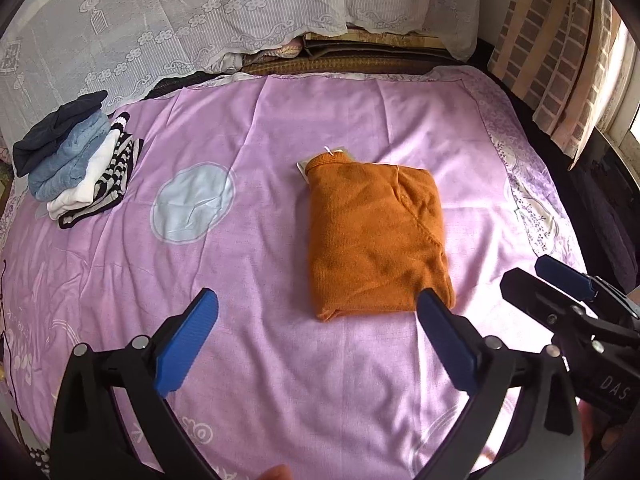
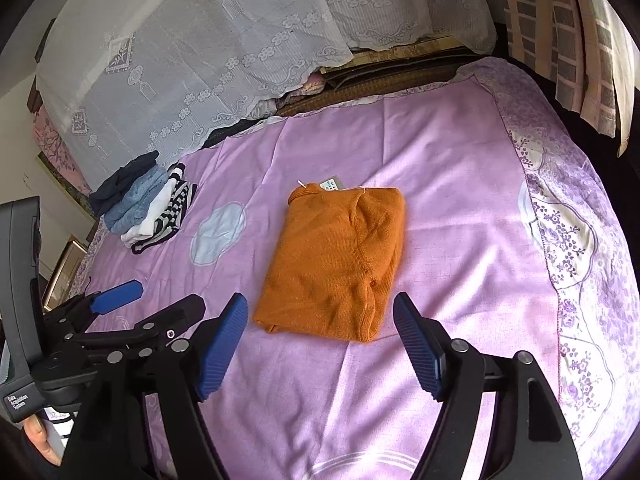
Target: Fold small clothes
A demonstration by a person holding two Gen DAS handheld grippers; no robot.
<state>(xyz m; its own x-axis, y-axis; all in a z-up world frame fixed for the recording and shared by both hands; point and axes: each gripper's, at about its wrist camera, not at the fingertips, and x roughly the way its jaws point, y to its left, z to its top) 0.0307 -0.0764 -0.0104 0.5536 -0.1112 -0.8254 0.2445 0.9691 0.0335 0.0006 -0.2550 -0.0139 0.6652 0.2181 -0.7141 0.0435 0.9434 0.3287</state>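
Nearest the cameras, the left gripper (image 1: 318, 334) and the right gripper (image 2: 320, 340) hang over the bed with jaws wide apart and nothing between them. No earlier view is given, so only their stance can be told. The pink sheet (image 1: 260, 360) under them is bare and smooth, with open room on every side of the grippers. The right gripper's body bears the letters "DAS" in the left wrist view; the left gripper's body bears small print reading "Data Acquisition System" in the right wrist view.

Just beyond the fingertips lies the sweater (image 1: 376, 236), orange knit, folded into a neat rectangle flat on the sheet near the bed's middle, touching neither gripper. A tag (image 2: 331, 185) sticks out at its collar; its print is too small to read.

Further off to the left, near the bed's edge, sits a stack (image 1: 72, 156) of folded clothes: dark blue, light blue, white, striped. The sheet's right edge carries a floral border (image 2: 568, 240). Beyond, a lace cover (image 1: 180, 20) drapes the head of the bed.
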